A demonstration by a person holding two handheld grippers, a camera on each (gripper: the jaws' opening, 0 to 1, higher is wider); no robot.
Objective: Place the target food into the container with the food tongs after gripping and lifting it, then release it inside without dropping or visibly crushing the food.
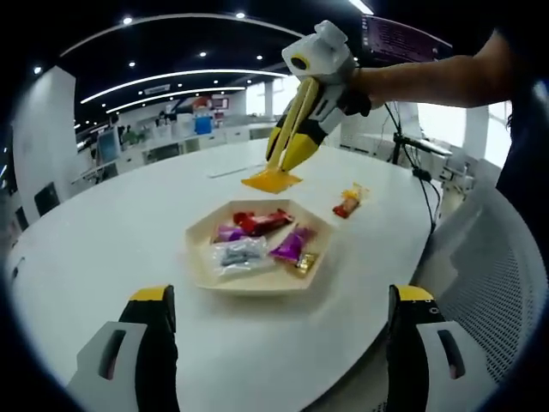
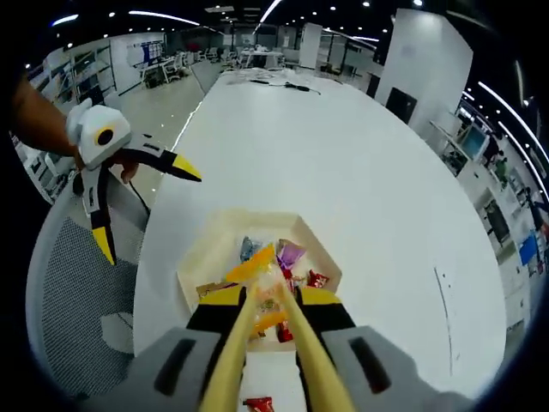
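Note:
A cream hexagonal tray on the white table holds several wrapped sweets: a red one, a purple one and a clear silvery one. My right gripper is shut on yellow food tongs. Their flat tips hover just above the table at the tray's far edge. In the right gripper view the tongs run out from my right gripper over the tray. I cannot tell whether food sits between the tips. My left gripper is open before the tray.
An orange-red wrapped sweet lies on the table beside the tray, also visible as a red wrapper under my right gripper. My left gripper hangs open near the table edge. A grey mesh chair stands below it. The table stretches far.

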